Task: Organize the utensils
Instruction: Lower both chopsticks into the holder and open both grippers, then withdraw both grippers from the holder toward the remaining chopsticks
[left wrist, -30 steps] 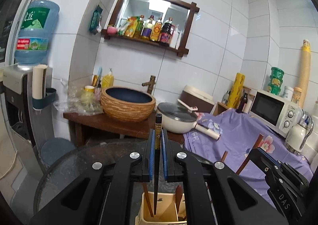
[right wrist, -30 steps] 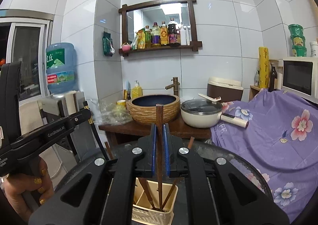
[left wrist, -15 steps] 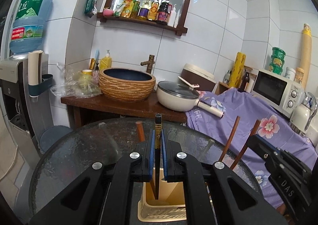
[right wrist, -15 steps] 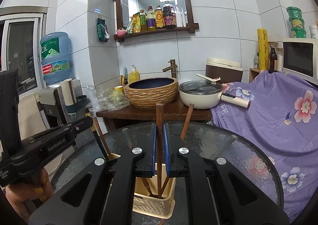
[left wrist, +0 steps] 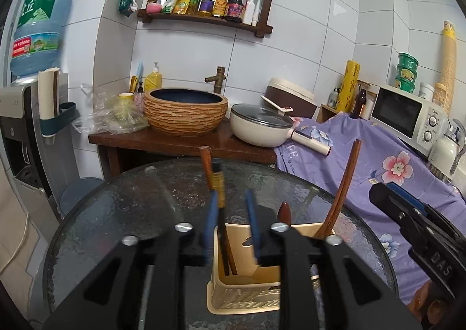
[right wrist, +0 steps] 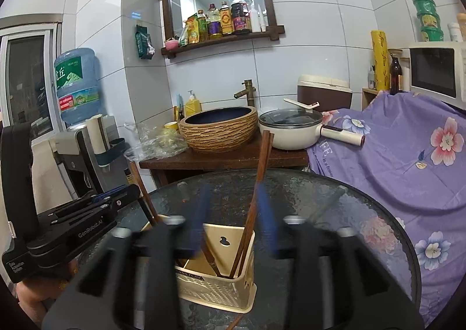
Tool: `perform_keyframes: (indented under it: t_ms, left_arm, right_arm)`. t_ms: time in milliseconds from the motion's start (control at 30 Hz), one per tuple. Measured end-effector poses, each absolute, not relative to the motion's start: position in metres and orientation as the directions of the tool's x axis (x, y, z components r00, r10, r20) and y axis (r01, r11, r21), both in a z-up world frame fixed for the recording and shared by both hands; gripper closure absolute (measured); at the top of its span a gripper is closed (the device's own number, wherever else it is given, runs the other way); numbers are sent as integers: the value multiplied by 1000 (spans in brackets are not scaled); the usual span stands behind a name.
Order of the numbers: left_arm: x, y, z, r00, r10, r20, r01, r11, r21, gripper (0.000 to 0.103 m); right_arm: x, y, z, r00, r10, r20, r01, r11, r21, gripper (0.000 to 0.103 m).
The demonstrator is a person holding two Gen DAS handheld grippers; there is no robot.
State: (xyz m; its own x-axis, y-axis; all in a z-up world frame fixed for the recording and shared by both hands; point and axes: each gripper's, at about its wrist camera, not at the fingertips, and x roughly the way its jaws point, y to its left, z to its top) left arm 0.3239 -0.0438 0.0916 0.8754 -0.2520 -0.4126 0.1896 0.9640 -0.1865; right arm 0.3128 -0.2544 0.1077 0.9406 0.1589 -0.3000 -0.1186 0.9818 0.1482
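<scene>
Right wrist | chopsticks (right wrist: 256, 184) between opening jaws | basket (right wrist: 221, 286) below

Right gripper (right wrist: 233, 220): fingers (right wrist: 201, 213) motion-blurred as jaws open. Utensil basket (left wrist: 241, 298): near wall hidden behind left gripper (left wrist: 231, 225). Chopstick (right wrist: 233, 321): cut off, lower frame edge.

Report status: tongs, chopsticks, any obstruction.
Left tongs and right tongs both opening, chopsticks loose between the pads. Chopsticks standing tilted in the beige holder. Nothing in the way.
</scene>
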Motion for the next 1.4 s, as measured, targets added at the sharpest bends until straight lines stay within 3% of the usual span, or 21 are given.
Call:
perform_keyframes:
  t_ms: [33, 133, 233, 433, 700, 867, 1133, 1400]
  left_arm:
    - [319, -41, 93, 880, -252, -401, 190, 963, -189, 58]
    - [306, -31, 95, 891, -253, -377, 184, 961, -209, 41]
    - [294, -15, 93, 882, -273, -385, 181, 949, -258, 20]
    - [272, -3, 71, 855, -265, -446, 155, 951, -268, 7]
    - [249, 8, 23, 810, -226, -541, 113, 966, -234, 7]
    - [239, 13, -5, 761, -189, -620, 102, 980, -173, 7]
    - [225, 26, -35, 726, -129, -676, 63, 991, -121, 8]
    - [219, 28, -49, 702, -106, -705, 53, 994, -96, 25]
  right_arm:
    - [309, -255, 108, 944, 154, -291, -115, 983, 145, 42]
    - [297, -257, 107, 946, 151, -286, -119, 985, 123, 41]
    - [286, -259, 100, 937, 164, -310, -128, 983, 131, 31]
    - [262, -255, 68, 892, 224, -393, -176, 972, 153, 27]
    - [235, -238, 20, 839, 256, -480, -221, 967, 129, 19]
    - [227, -225, -5, 805, 253, -537, -235, 967, 103, 19]
    - [224, -202, -30, 732, 313, -606, -307, 944, 117, 19]
    - [227, -163, -57, 653, 292, -699, -361, 931, 51, 27]
